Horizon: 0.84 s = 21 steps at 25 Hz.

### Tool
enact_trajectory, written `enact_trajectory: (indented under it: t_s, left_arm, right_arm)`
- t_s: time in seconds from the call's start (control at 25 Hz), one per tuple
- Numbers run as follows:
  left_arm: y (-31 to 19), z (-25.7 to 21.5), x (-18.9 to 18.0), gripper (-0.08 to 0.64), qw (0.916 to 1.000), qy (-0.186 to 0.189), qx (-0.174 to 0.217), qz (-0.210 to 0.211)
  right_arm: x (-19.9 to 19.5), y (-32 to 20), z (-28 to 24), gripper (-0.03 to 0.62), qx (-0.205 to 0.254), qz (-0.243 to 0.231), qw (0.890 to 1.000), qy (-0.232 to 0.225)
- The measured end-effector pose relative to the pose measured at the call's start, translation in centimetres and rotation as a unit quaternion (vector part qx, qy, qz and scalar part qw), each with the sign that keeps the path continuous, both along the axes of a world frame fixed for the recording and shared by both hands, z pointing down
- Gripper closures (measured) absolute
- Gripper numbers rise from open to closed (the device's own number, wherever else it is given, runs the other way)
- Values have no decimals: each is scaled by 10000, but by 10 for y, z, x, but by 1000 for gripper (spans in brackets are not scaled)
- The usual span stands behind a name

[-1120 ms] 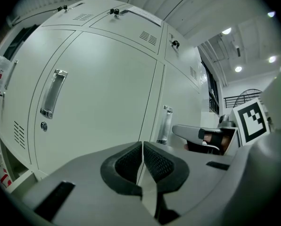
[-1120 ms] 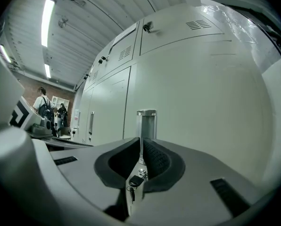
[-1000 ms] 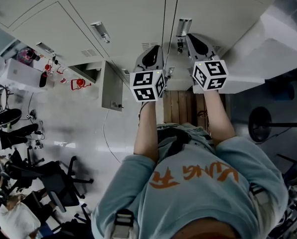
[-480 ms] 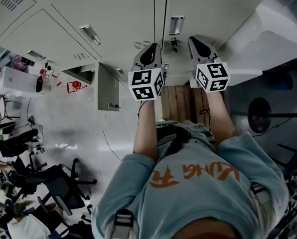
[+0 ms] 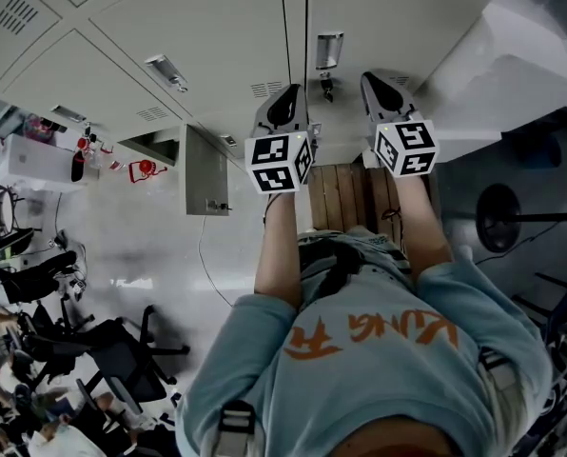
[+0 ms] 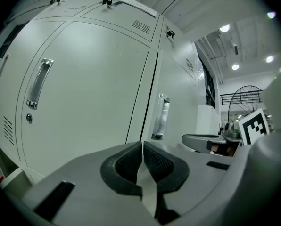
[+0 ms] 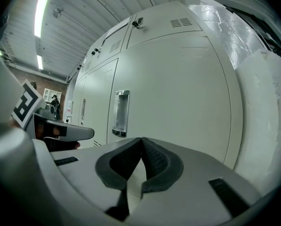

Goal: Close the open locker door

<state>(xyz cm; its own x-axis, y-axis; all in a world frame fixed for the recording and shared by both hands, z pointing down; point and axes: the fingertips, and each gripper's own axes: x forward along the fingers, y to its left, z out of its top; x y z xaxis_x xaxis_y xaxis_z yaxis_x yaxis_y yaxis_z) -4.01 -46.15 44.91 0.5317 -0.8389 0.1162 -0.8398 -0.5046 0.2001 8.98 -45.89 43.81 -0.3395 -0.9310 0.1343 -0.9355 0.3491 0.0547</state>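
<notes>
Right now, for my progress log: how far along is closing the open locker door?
Nothing looks done: the small locker door stands swung out, left of both grippers. In hand: nothing; the left gripper and right gripper are shut and empty, facing closed doors near a handle. Left to do: reach that door and push it shut.

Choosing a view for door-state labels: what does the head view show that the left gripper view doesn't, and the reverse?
Head view only: the open locker door, left of the grippers, and office chairs. Left gripper view only: the left gripper with its jaws shut together and nothing between them, plus ceiling lights. Both: the closed locker doors, the door handle and the right gripper.
</notes>
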Motion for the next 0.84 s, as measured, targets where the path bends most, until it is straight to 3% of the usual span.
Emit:
enact_trajectory:
  t_s: [0.4, 0.84]
  left_arm:
    - [-2, 2, -1, 532, 9997, -243, 43, -84]
    - [2, 1, -11, 532, 9996, -238, 42, -170]
  right_arm:
    - [1, -4, 0, 597, 33, -19, 10000, -43]
    - [-6, 0, -1, 597, 32, -80, 9999, -52]
